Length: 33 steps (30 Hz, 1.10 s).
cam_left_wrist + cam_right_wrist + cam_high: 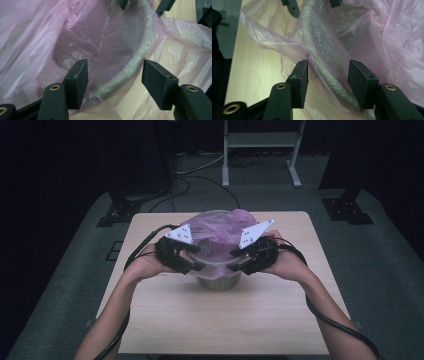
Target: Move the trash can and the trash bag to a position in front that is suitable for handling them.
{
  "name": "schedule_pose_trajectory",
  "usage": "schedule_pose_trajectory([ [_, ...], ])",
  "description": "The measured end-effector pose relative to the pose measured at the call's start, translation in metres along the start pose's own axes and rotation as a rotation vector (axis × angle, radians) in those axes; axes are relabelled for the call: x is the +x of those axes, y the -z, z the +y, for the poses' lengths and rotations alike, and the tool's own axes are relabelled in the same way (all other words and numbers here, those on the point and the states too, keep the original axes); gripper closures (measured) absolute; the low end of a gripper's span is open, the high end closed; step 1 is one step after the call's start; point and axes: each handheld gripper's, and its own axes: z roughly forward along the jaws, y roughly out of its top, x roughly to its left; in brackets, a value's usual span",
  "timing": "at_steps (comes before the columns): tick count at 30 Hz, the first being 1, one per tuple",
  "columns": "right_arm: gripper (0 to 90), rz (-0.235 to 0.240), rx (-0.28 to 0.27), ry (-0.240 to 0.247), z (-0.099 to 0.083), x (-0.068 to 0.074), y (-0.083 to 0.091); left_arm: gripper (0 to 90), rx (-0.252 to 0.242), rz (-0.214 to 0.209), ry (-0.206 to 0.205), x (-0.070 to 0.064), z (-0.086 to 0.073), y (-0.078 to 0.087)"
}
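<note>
A small grey bin point(219, 282) stands mid-table, lined with a thin pink plastic bag point(222, 227) that billows over its top. My left gripper point(194, 263) is at the bin's left rim and my right gripper point(236, 263) at its right rim. In the left gripper view the left gripper point(116, 75) is open, its jaws straddling the bag-covered rim point(140, 55). The right gripper point(329, 75) is likewise open, with the rim point(319, 50) and pink bag point(397, 37) running between its jaws. Loose bag film point(185, 50) hangs outside the bin over the table.
The light wooden table point(210, 320) has bare room in front of the bin. Beyond it on the grey floor are a white frame stand point(260, 140), cables point(200, 175) and two black stand bases point(117, 210) point(347, 207).
</note>
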Motion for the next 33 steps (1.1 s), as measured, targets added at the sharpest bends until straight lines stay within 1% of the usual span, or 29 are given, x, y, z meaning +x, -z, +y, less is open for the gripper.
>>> schedule_pose_trajectory([
  [1,53.2,0.003,0.000,-0.001,0.000,0.001,0.000,42.2,-0.003,-0.014,-0.005,-0.001,0.001,-0.001],
  [4,59.4,0.009,0.007,0.025,0.003,0.007,0.000,51.2,-0.010,-0.073,0.007,-0.003,0.005,-0.002],
  [6,62.9,0.025,0.014,0.045,0.006,0.013,0.000,52.3,0.001,-0.094,0.005,-0.006,0.008,-0.003],
  [8,64.5,0.049,0.018,0.050,0.006,0.017,0.001,52.4,0.004,-0.101,0.003,-0.009,0.009,-0.003],
  [13,64.7,0.072,0.012,0.049,0.002,0.025,0.007,53.0,0.017,-0.124,-0.007,-0.021,0.010,-0.002],
  [16,65.0,0.085,0.012,0.052,-0.001,0.033,0.011,52.8,0.023,-0.135,-0.020,-0.030,0.011,-0.001],
  [18,64.8,0.089,0.010,0.050,-0.004,0.040,0.016,52.9,0.023,-0.144,-0.032,-0.038,0.011,0.000],
  [20,63.7,0.089,0.006,0.056,-0.007,0.048,0.020,52.7,0.022,-0.155,-0.035,-0.044,0.010,0.001],
  [21,62.0,0.090,0.006,0.048,-0.008,0.051,0.022,52.1,0.025,-0.157,-0.037,-0.046,0.010,0.001],
  [23,54.8,0.099,-0.001,0.033,-0.011,0.054,0.026,49.4,0.019,-0.164,-0.031,-0.049,0.010,0.004],
  [25,53.1,0.101,-0.020,0.011,-0.013,0.054,0.036,48.6,0.010,-0.164,-0.027,-0.050,0.010,0.010],
  [27,51.5,0.108,-0.041,-0.011,-0.014,0.054,0.047,47.1,-0.002,-0.167,-0.032,-0.050,0.010,0.017],
  [29,49.9,0.095,-0.051,-0.009,-0.015,0.054,0.058,45.2,-0.013,-0.161,-0.031,-0.050,0.010,0.025],
  [30,49.8,0.092,-0.053,-0.016,-0.015,0.053,0.063,44.3,-0.016,-0.155,-0.038,-0.049,0.011,0.029],
  [33,49.5,0.076,-0.068,-0.024,-0.014,0.051,0.076,42.6,-0.033,-0.139,-0.040,-0.046,0.011,0.039],
])
